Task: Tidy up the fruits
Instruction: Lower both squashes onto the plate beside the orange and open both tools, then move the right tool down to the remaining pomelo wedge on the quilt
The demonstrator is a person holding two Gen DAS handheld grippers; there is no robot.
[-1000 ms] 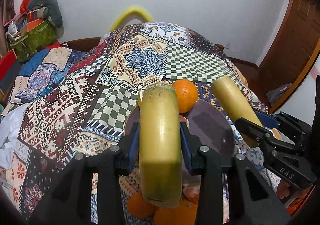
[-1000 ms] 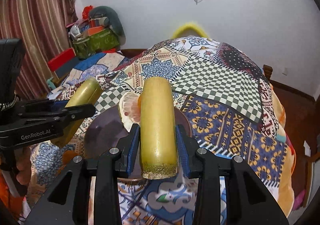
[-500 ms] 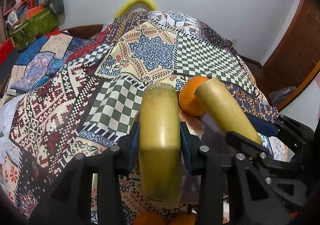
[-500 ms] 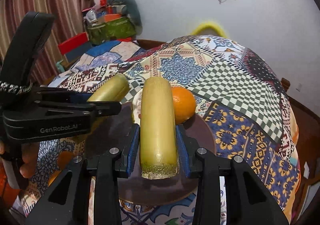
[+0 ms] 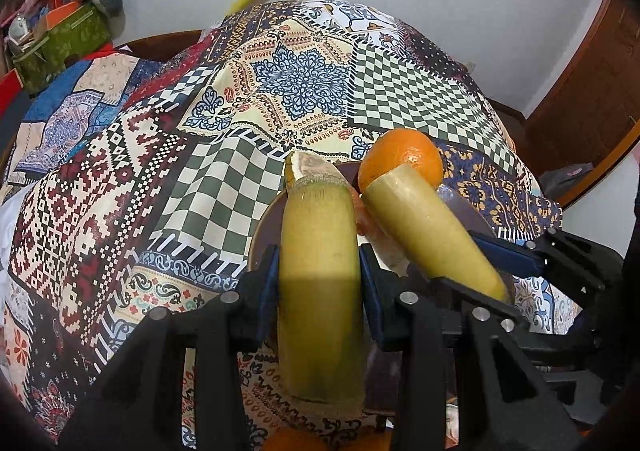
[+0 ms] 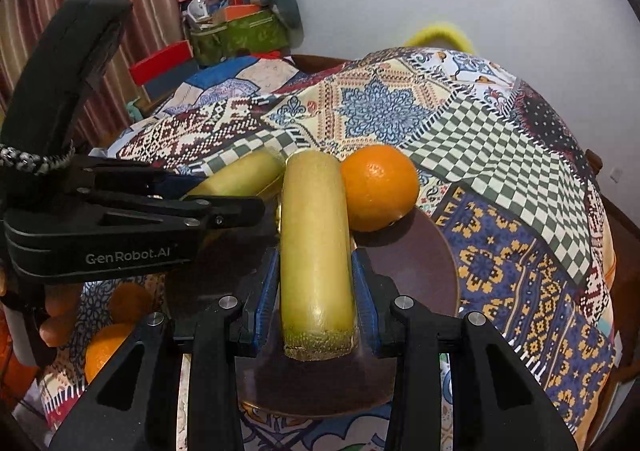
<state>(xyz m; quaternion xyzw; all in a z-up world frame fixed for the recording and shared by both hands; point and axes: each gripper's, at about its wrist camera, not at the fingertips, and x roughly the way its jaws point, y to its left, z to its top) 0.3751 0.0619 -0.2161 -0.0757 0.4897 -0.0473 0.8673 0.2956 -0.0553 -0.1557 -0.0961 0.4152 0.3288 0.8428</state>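
**Q:** What lies where?

**A:** A patchwork bedspread (image 5: pixel 168 179) on a bed fills both views. At lower centre sits a dark round plate (image 6: pixel 416 271), with a whole orange (image 6: pixel 378 187) on its far rim. Left gripper (image 5: pixel 320 275): jaws clenched on a yellow-green cane piece (image 5: pixel 318 251). Right gripper (image 6: pixel 314 283): jaws clenched on a second cane piece (image 6: pixel 314 243). Both pieces hang over the plate, side by side.

**Q:** How is the placing best done?

**A:** Judged from this pose: lower each piece until it bears on the plate before the jaws release, since a round piece probably rolls. Lay the two parallel, clear of the orange, which a nudge could push off the rim. Loose oranges (image 6: pixel 100 347) at lower left of the right view remain unsorted.
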